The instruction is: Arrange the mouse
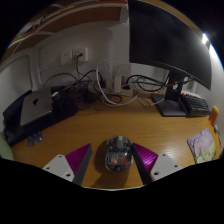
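Observation:
A translucent grey computer mouse with dark inner parts lies on the wooden desk, between my two fingers. My gripper is open: the magenta pads stand to either side of the mouse with a gap at each side. The mouse rests on the desk by itself.
A large dark monitor on a stand is at the back right. A silver laptop or box sits at the left. Cables and wall sockets run along the back. A colourful object lies at the right.

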Tool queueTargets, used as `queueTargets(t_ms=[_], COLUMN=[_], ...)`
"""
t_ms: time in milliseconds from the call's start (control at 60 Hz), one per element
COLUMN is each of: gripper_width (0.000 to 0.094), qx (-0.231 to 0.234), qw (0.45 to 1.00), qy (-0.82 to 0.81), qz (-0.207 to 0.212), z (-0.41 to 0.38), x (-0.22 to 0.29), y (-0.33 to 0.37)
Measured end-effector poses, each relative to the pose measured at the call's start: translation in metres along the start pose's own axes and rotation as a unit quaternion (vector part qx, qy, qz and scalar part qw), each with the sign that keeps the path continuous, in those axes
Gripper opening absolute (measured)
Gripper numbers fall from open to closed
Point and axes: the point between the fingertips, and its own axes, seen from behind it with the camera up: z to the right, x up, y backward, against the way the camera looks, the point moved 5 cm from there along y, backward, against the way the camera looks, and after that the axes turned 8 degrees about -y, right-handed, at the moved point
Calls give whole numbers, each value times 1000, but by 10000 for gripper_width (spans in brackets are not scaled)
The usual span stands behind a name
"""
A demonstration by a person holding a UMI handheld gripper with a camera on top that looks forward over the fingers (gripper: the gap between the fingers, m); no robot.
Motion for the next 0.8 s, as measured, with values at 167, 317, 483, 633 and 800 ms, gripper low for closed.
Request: queueTargets(t_ms=[167,317,483,633,800], gripper_width=[460,401,379,380,379], qx=[4,16,32,27,-22], qw=[1000,999,999,999,998], qy=[15,36,23,-8,-14], qz=[3,-4,13,39,54], z=[3,4,15,80,201], x=[1,3,40,90,117], y=[-8,-7,31,79,101])
